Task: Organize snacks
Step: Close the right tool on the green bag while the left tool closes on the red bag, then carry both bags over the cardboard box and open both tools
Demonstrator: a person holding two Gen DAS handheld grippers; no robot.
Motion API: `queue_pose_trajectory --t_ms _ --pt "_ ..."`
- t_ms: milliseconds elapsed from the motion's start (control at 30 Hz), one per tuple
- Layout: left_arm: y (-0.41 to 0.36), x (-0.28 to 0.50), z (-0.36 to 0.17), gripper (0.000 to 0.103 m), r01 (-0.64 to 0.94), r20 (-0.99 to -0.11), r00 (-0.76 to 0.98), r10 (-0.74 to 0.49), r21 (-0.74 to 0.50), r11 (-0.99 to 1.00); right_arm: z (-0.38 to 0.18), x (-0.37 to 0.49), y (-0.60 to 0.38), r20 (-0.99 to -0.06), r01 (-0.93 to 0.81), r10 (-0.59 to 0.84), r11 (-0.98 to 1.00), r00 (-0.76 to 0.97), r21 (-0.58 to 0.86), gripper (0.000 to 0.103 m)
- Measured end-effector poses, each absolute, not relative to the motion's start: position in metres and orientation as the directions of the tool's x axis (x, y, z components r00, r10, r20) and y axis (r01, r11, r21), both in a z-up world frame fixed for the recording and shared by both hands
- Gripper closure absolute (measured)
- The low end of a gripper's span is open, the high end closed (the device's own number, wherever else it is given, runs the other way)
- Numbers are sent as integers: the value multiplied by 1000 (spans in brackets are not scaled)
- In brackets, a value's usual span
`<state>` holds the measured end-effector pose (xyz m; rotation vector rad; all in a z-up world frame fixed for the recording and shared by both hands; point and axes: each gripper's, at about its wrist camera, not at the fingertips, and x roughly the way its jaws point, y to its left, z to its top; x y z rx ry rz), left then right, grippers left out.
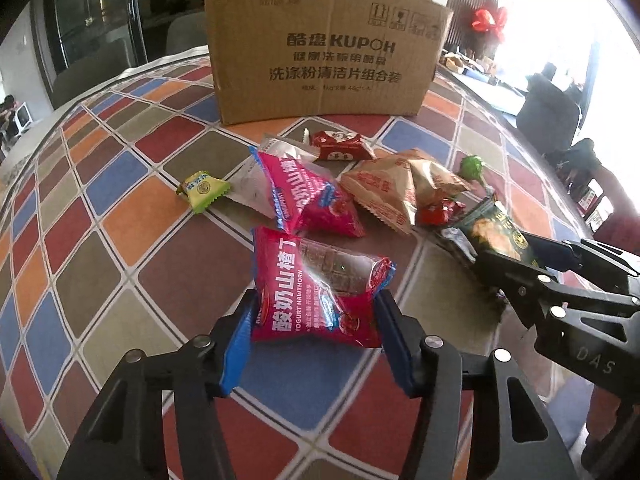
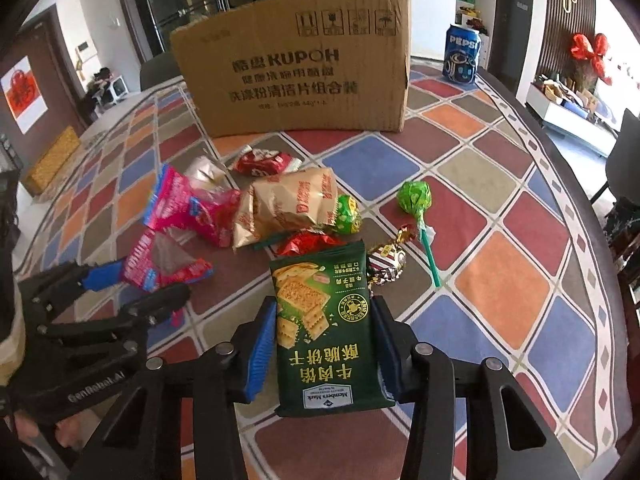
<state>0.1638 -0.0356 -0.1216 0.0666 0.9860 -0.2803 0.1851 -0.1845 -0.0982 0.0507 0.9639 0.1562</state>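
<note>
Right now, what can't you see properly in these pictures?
- Inside of the cardboard box: both views show only its front wall.
- Snack under the golden packets: in the right wrist view, only a green bit shows.
- Lower end of the pink hawthorn packet: hidden by the left claw.
- Green cracker packet: sides covered by the right claw.

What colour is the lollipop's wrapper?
Green, on a green stick; the lollipop shows best in the right wrist view.
</note>
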Motion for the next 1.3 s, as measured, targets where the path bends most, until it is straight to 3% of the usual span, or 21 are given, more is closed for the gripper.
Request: queue_pose_trajectory --t_ms 600,1300 --pt "-38 128 -67 46 259 -734 651 -194 -26 966 -64 152 -188 -744 -151 226 974 629 169 57" --pt "-38 160 -9 46 236 -624 756 -198 -21 971 -7 180 -192 -633 -191 255 967 731 169 56"
